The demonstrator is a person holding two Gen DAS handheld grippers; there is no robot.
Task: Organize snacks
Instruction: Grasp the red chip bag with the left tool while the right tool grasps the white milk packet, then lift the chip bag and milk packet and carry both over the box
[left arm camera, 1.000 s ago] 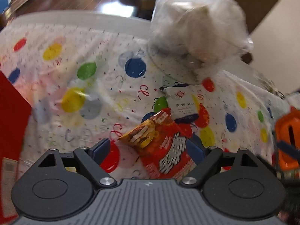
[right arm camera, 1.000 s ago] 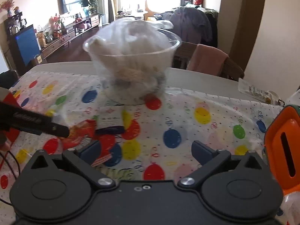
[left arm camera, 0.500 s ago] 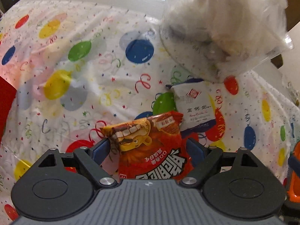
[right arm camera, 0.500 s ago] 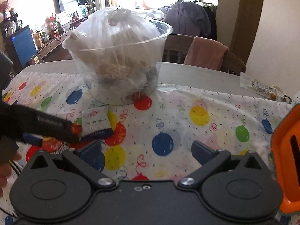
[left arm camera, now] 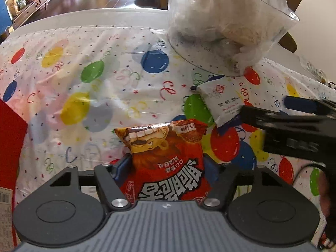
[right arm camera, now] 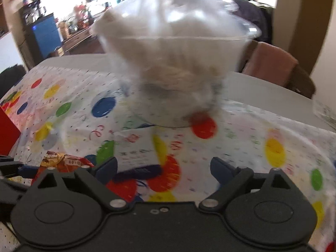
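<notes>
A red snack packet [left arm camera: 166, 159] lies on the balloon-print tablecloth [left arm camera: 84, 96]. My left gripper [left arm camera: 167, 164] straddles it, its jaws closing, and both pads touch the packet's sides. Just beyond lies a white snack packet [left arm camera: 220, 103], close to a clear bowl [left arm camera: 226, 21] holding a bag of pale food. One finger [left arm camera: 273, 121] of the right gripper reaches over the white packet's near corner. In the blurred right wrist view the white packet [right arm camera: 136, 147] lies between and beyond my right gripper's [right arm camera: 163, 168] fingers; the jaws are closing but stand clear of it. The red packet [right arm camera: 63, 160] shows at left.
A red box [left arm camera: 10, 147] stands at the left edge of the cloth. Behind the bowl [right arm camera: 174, 63] the white table ends at a chair draped with a pink cloth [right arm camera: 273, 67]. A small clear wrapper [left arm camera: 315, 71] lies at the far right.
The left gripper sank over the red packet and its jaws narrowed onto it. The right gripper swung left toward the white packet and now shows in the left wrist view.
</notes>
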